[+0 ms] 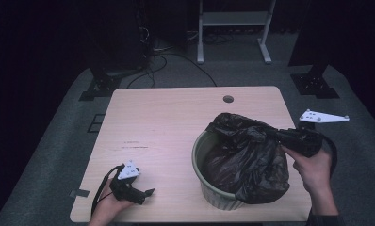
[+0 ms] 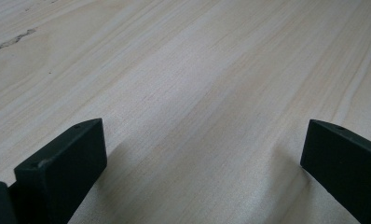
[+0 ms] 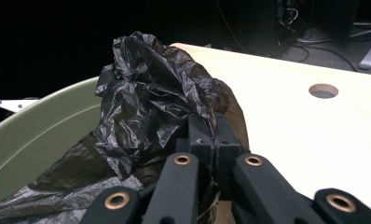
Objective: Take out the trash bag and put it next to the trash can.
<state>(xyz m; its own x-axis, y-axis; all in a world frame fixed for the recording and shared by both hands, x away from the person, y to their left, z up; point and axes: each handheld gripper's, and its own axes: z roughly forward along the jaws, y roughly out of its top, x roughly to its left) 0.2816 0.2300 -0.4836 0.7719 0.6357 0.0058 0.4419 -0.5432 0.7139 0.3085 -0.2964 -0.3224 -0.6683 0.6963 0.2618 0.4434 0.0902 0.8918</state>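
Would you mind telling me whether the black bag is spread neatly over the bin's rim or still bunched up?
Bunched up. The bag is crumpled, draping over the near side of the bin while the far-left rim stays bare.

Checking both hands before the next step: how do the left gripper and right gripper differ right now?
The left gripper has its jaws wide apart with nothing between them; the right gripper is shut on the black bin bag. The left sits low on the bare wooden table; the right is over by the green bin, at its rim. Both are black and hand-held.
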